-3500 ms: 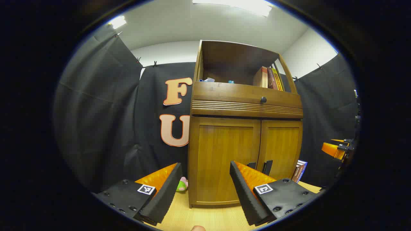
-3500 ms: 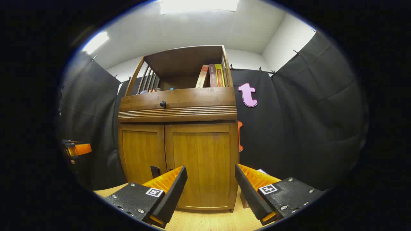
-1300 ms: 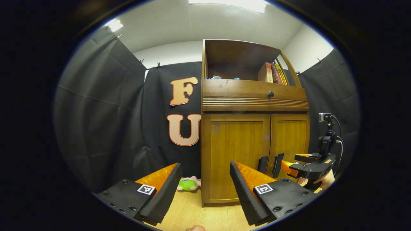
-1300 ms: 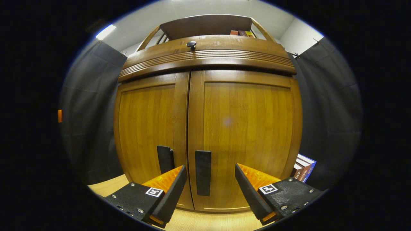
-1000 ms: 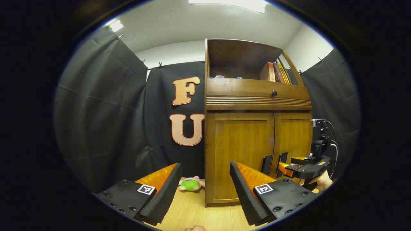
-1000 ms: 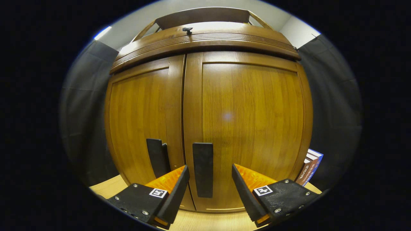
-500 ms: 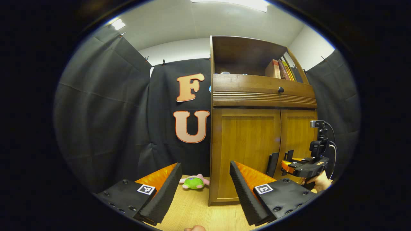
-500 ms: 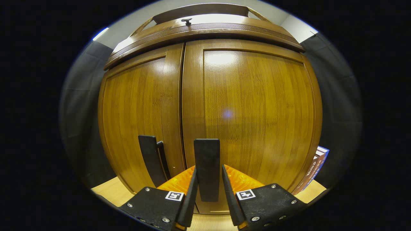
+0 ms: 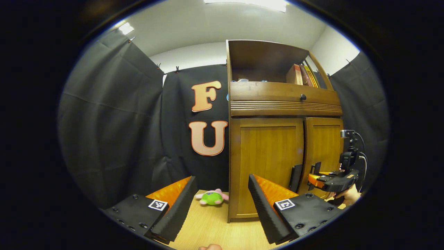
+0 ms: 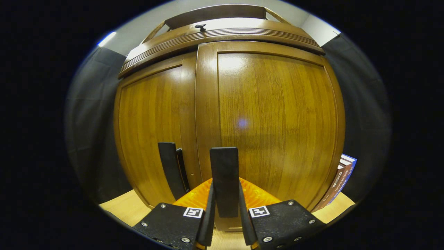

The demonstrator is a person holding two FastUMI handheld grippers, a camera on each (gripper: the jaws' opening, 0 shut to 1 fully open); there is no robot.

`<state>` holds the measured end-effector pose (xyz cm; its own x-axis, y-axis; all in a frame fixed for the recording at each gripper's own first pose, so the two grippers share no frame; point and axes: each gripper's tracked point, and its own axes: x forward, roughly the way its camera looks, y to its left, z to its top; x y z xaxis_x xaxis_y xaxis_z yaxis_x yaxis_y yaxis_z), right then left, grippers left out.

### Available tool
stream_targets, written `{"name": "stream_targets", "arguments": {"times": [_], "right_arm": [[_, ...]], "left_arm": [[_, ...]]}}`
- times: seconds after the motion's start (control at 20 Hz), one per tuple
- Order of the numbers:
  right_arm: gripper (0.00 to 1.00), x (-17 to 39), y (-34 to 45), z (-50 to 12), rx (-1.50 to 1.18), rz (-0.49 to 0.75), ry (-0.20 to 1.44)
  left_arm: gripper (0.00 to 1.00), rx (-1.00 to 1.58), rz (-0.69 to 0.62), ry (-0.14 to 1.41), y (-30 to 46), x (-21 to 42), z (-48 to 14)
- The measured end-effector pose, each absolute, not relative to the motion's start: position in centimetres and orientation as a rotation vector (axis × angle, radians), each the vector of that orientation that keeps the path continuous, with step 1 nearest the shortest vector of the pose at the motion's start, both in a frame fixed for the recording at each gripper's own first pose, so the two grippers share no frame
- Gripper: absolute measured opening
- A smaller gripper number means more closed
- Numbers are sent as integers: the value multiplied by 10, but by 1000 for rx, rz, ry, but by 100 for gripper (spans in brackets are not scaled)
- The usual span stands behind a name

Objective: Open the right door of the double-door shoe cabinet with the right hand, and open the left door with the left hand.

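- Two doors front the lower half of the shoe cabinet (image 9: 284,104), which stands on a light wooden floor (image 9: 208,225) against the black cloth wall.
- In the right gripper view, the right gripper (image 10: 225,205) has its jaws clamped on the right door's handle (image 10: 224,173), one finger pressing on each side of the dark upright bar.
- The right door (image 10: 274,121) looks slightly ajar: its inner edge stands a little forward of the left door (image 10: 152,132), and the left gripper view shows a dark gap between the two doors.
- The left door's handle (image 10: 170,166) stands free, just beside the seam, with nothing touching it.
- In the left gripper view, the left gripper (image 9: 220,205) is held back from the cabinet, jaws wide apart, with nothing between them; it points at the cabinet's left front corner.
- The same view shows the right gripper at the right door's handle, with a hand (image 9: 350,197) holding it from behind.
- A dark round knob (image 9: 302,97) sits on the drawer front above the doors.
- Books (image 9: 301,74) stand upright at the right end of the open shelf on top.
- A green plush toy (image 9: 211,197) lies on the floor just left of the cabinet.
- More books (image 10: 338,184) lean on the floor at the cabinet's right side.
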<state>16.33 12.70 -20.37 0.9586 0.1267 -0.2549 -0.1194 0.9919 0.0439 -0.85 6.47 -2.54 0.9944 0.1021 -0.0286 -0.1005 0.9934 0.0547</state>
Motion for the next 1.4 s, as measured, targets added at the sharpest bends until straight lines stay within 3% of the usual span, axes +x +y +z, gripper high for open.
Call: {"name": "stream_targets", "arguments": {"times": [0.15,0.2,0.25,0.85,0.9,1.0,1.05,1.1,1.4], "right_arm": [[34,145,124,-201,55,140,258],[25,140,121,-200,55,146,255],[33,135,119,-199,57,152,253],[32,62,82,-180,51,192,251],[41,55,78,-179,47,192,250],[41,46,70,-175,39,191,247],[22,42,66,-174,38,190,246],[29,35,62,-174,39,188,247],[27,13,34,-167,19,148,240]], "left_arm": [[98,38,95,30,64,-10,-25],[99,37,96,30,64,-11,-24],[99,38,96,30,64,-13,-25],[96,38,59,30,44,-20,-23],[98,37,56,31,42,-21,-23],[98,36,49,32,38,-21,-23],[97,37,45,32,36,-23,-23],[96,38,43,31,34,-24,-23],[99,44,26,19,23,-34,-16]]}}
